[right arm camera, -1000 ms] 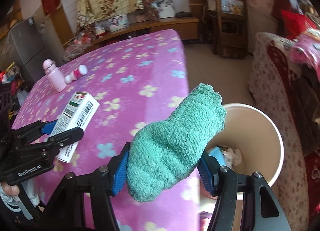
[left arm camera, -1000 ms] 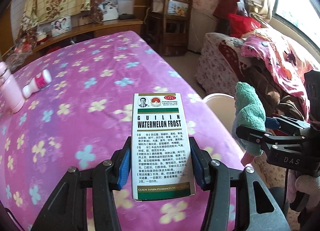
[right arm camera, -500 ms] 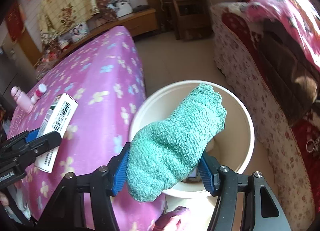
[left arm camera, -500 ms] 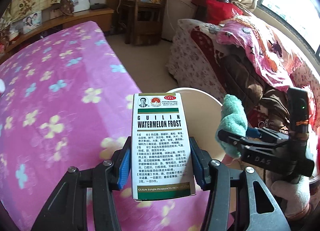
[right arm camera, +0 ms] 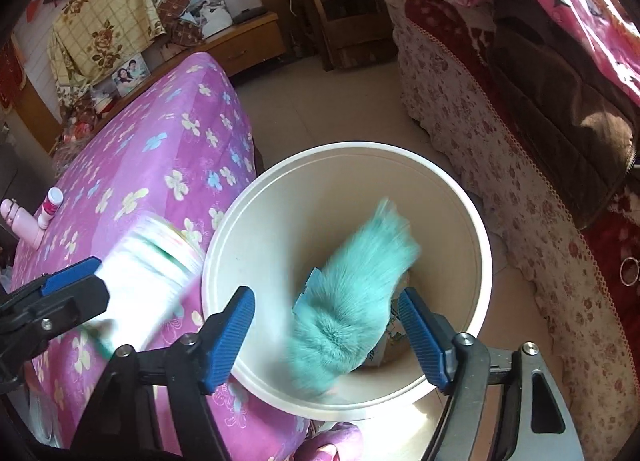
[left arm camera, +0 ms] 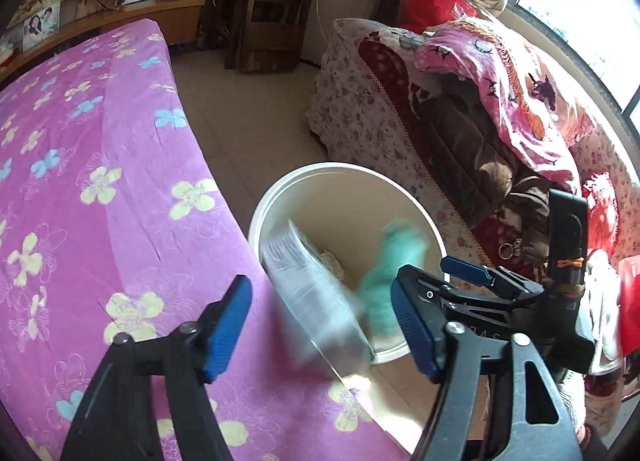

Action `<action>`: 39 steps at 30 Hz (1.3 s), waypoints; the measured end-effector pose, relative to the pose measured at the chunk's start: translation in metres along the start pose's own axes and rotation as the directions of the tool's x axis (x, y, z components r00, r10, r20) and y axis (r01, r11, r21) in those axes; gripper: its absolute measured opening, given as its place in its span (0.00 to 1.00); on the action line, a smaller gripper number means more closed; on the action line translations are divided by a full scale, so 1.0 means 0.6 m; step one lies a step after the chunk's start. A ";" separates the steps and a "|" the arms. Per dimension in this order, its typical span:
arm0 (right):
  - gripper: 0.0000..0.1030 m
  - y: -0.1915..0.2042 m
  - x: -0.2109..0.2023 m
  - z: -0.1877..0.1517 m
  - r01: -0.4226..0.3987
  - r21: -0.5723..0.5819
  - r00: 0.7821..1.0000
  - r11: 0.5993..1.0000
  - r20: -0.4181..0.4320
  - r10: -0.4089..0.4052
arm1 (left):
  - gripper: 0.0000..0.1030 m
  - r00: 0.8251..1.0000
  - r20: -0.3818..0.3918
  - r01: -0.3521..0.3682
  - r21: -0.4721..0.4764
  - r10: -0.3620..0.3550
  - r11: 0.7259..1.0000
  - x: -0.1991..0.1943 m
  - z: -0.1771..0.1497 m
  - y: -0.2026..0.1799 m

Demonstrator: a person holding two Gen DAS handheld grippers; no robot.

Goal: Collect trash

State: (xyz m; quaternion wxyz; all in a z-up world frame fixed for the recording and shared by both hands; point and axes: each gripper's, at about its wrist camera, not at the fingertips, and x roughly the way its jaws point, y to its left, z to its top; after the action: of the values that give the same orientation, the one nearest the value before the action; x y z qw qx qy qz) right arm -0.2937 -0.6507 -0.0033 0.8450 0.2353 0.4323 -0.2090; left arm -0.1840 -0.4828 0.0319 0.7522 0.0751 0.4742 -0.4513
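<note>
A white round bin (left arm camera: 276, 197) (right arm camera: 452, 181) stands on the floor beside the bed. My left gripper (left arm camera: 320, 325) is open; the white medicine box (left arm camera: 316, 297) is blurred, loose between its jaws, over the bin's near rim. It also shows in the right wrist view (right arm camera: 148, 273). My right gripper (right arm camera: 326, 331) is open above the bin; the teal sock (right arm camera: 356, 301) is blurred, loose inside the bin's mouth. The sock also shows in the left wrist view (left arm camera: 384, 285). Other trash lies at the bin's bottom.
A bed with a purple flowered cover (left arm camera: 80, 181) lies left of the bin. A pink bottle (right arm camera: 20, 223) and a small white-and-pink bottle (right arm camera: 50, 205) rest on it. A sofa with blankets (left arm camera: 480, 109) stands right. A wooden chair (left arm camera: 272, 1) is at the back.
Both grippers moved over the bin and opened. The medicine box and the teal sock left their jaws and are falling.
</note>
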 end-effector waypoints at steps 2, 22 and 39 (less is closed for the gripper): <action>0.76 -0.005 -0.002 -0.003 0.006 0.010 1.000 1.000 -0.002 -0.006 | 0.72 1.000 0.000 -0.009 -0.008 0.009 1.000 -0.003 -0.002 0.005; 0.76 0.144 -0.144 -0.059 0.075 -0.086 0.983 0.994 0.173 -0.059 | 0.72 0.948 0.231 -0.229 0.015 0.220 0.973 -0.151 -0.051 0.030; 0.77 0.211 -0.298 -0.096 0.103 -0.034 0.911 0.994 0.405 -0.081 | 0.72 0.863 0.435 -0.293 0.016 0.257 0.956 -0.302 -0.094 0.022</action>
State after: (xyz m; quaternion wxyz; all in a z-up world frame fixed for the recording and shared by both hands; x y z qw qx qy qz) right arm -0.3559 -0.4889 0.1426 0.9112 0.1434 0.2652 -0.2808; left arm -0.2364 -0.3344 0.1385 0.8908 0.0717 0.2630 -0.3637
